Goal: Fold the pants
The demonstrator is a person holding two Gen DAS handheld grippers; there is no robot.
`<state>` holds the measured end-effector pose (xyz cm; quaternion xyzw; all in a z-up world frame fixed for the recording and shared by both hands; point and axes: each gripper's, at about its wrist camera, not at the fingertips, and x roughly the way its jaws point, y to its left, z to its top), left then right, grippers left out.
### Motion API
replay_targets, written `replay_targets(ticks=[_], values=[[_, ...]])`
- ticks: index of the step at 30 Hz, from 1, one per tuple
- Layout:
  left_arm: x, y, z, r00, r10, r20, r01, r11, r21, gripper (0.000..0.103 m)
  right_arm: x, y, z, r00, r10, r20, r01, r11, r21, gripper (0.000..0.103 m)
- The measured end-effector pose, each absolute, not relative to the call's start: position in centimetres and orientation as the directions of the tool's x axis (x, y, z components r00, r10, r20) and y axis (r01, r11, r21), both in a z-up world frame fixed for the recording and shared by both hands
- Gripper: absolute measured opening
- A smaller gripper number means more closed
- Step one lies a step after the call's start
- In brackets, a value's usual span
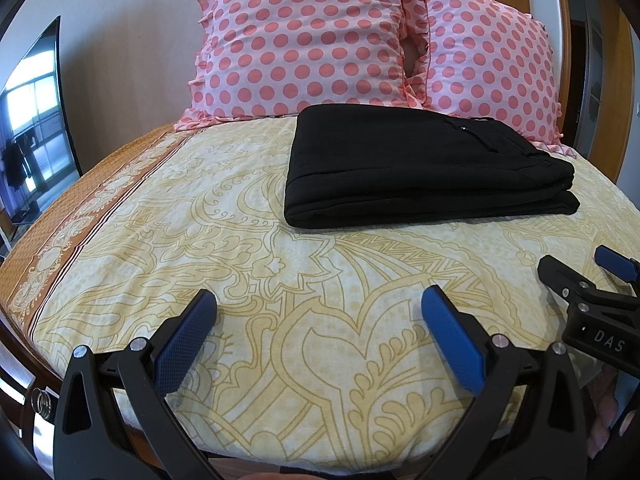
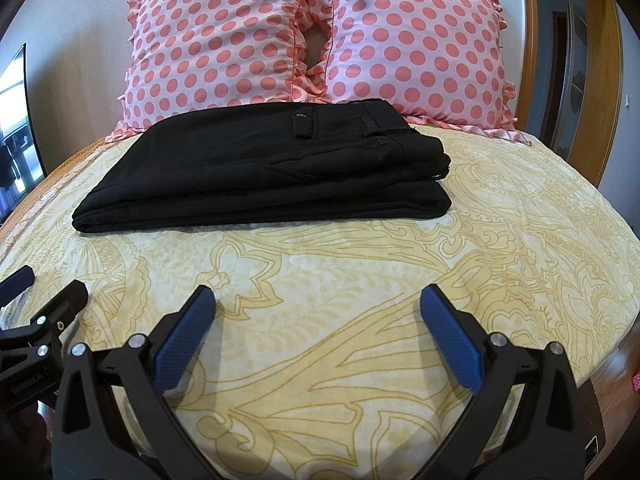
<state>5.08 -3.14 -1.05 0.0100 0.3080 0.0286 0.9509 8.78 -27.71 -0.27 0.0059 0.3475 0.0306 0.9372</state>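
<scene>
The left gripper point(image 1: 318, 306) and right gripper point(image 2: 318, 306) hang spread wide and empty above the bed point(image 1: 248, 240). Ahead, the black pants point(image 2: 260, 168) lie folded in a neat flat stack. Behind them lean two dotted pink pillows point(image 2: 224, 44).

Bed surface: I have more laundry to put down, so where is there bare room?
Bare sheet lies between the folded black pants and both open grippers, plus strips either side. Crowded behind the pants, against the polka-dot pillows.
</scene>
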Motion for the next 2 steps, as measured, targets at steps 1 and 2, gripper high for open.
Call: replay_targets(ticks=[1,2], values=[[5.13,-3.17,-1.05,0.809,0.061,-0.585,-0.049,0.998,0.036,0.102,8.77,-27.71,-0.27,0.756,0.062,-0.651,-0.053,0.998,0.032,0.101],[5.15,-3.19,-1.05,0.809,0.061,-0.585,-0.049,0.998,0.036,0.102,8.79,-27.71,-0.28,0.756,0.061,-0.651,-0.053,0.998,0.032,0.101]])
